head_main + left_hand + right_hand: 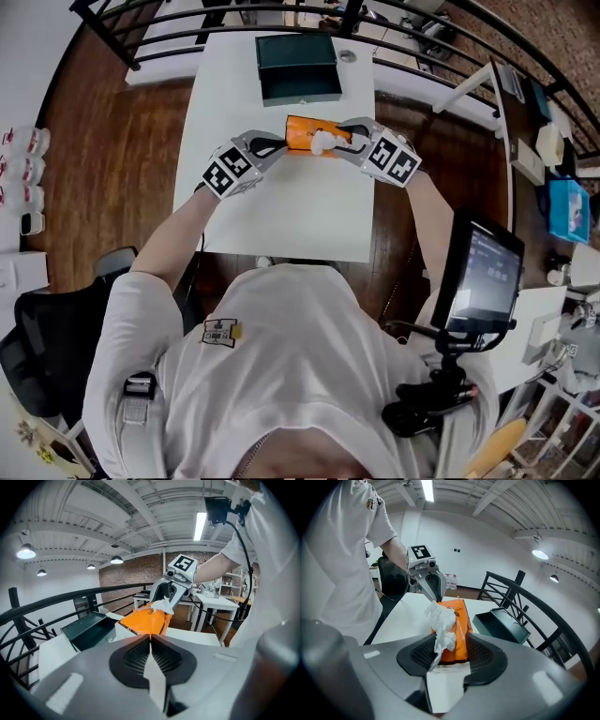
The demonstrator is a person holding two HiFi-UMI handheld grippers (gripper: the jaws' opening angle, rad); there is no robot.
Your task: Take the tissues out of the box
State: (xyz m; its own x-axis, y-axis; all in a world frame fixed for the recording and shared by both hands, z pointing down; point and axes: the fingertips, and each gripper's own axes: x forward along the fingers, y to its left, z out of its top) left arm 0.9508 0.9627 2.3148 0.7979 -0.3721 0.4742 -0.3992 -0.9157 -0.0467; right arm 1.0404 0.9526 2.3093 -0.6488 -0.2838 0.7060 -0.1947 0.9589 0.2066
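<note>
Your left tongs (150,637) are closed tight. The thin near edge of the orange soft plastic tissue pack (146,619) runs straight into the line where their black ribbed pads (133,657) meet, so they pinch the pack by its left end. Your right tongs (449,640) stand about half apart at the pack's other end. The orange body fills the gap between them, with a pad against each side.

A crumpled white tissue (440,618) sticks up out of the pack's top. One strand of it trails down beside the pack into the right tongs' grip. Seen from above, the tissue sits near the pack's right end, touching the tips of the right tongs.

The pack lies crosswise between the two tongs, over the far half of the white desk (281,216). From the left gripper view it tilts upward, away from its pinched end. I cannot tell whether its underside rests on the desk. On your side of the pack the desk shows only bare white surface.

Beyond the pack, towards the desk's far edge, sits a dark green open rectangular tray (298,67), apart from the pack and roughly in line with its middle. A small round grey disc (347,56) lies farther off than the pack's right end, just beside the tray. Past all of this, well beyond the pack, a black metal railing (112,37) curves around the far side of the desk.
</note>
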